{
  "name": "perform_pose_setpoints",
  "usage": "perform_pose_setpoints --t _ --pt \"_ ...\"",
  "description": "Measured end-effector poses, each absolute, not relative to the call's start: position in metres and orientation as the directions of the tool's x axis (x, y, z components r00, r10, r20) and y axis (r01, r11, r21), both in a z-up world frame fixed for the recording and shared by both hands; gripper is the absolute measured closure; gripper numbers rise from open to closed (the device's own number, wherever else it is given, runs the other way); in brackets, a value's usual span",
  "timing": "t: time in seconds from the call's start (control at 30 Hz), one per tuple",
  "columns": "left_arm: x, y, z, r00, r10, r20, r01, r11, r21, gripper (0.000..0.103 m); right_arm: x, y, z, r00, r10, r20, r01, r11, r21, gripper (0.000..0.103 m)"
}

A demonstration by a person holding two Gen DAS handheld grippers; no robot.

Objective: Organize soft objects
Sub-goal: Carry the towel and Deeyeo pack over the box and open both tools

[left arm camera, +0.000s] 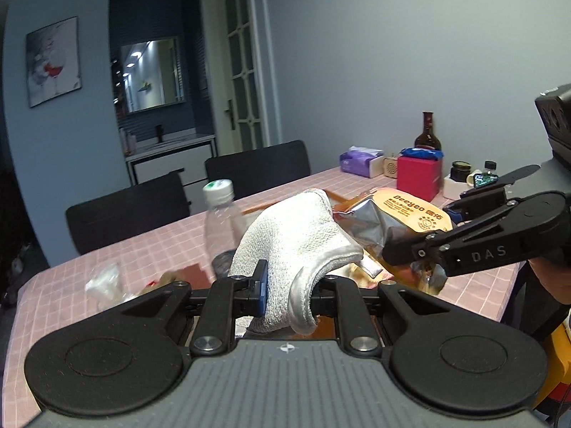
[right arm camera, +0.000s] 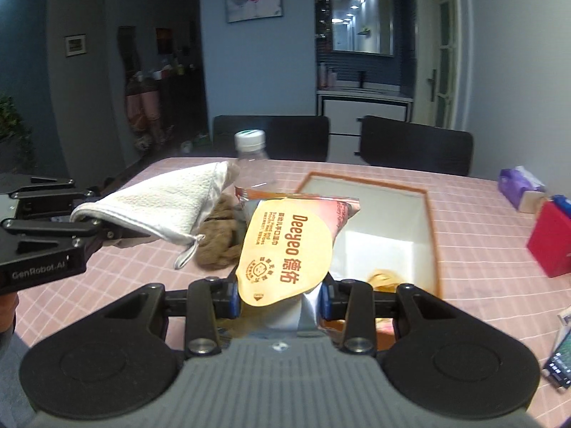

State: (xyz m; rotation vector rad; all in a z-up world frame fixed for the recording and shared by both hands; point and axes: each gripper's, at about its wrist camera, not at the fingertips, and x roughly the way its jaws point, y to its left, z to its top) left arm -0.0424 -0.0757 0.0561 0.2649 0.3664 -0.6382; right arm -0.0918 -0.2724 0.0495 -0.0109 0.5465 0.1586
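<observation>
My left gripper [left arm camera: 289, 294] is shut on a folded white towel [left arm camera: 299, 239] and holds it above the pink checked table [left arm camera: 150, 246]. The towel also shows in the right wrist view [right arm camera: 167, 207], with the left gripper [right arm camera: 107, 230] at the left. My right gripper [right arm camera: 280, 301] is shut on an orange Deeyeo wet-wipe pack [right arm camera: 285, 249], held above the table beside an open white box with an orange rim [right arm camera: 431, 214]. In the left wrist view the pack [left arm camera: 392, 221] and right gripper [left arm camera: 403, 249] are at the right.
A clear plastic bottle [left arm camera: 219, 221] stands behind the towel. A brown soft object [right arm camera: 217, 246] lies on the table. A red box [left arm camera: 417, 176], tissue pack [left arm camera: 360, 160], dark bottle [left arm camera: 427, 132] and jars stand far right. Two black chairs [left arm camera: 257, 167] line the far side.
</observation>
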Motion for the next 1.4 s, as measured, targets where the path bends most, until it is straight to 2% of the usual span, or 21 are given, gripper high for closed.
perform_pose_setpoints --t 0.23,0.43,0.6,0.77,1.2,1.4 --pt "-0.020 -0.135 0.054 0.741 -0.525 -0.419 0.647 0.724 0.239 0.084 -0.057 -0.310 0.056 0.820 0.079 -0.567 -0.097 0.995 -0.003 0.065" --pt "0.009 -0.190 0.035 0.770 -0.438 -0.464 0.621 0.678 0.392 0.083 -0.018 -0.322 0.050 0.789 0.004 -0.614 -0.089 0.990 -0.107 0.065" --pt "0.045 -0.215 0.019 0.748 -0.390 -0.537 0.631 0.669 0.393 0.083 0.017 -0.330 0.033 0.771 -0.063 -0.634 -0.087 0.975 -0.204 0.065" --pt "0.081 -0.230 0.002 0.713 -0.341 -0.612 0.644 0.663 0.381 0.083 0.052 -0.349 0.013 0.729 -0.050 -0.683 -0.096 0.980 -0.173 0.065" --pt "0.117 -0.251 -0.029 0.689 -0.201 -0.697 0.629 0.643 0.437 0.082 0.101 -0.353 -0.022 0.718 -0.061 -0.694 -0.208 0.932 -0.297 0.064" --pt "0.124 -0.254 -0.039 0.675 -0.153 -0.722 0.626 0.636 0.451 0.079 0.114 -0.354 -0.032 0.694 -0.054 -0.718 -0.232 0.927 -0.294 0.063"
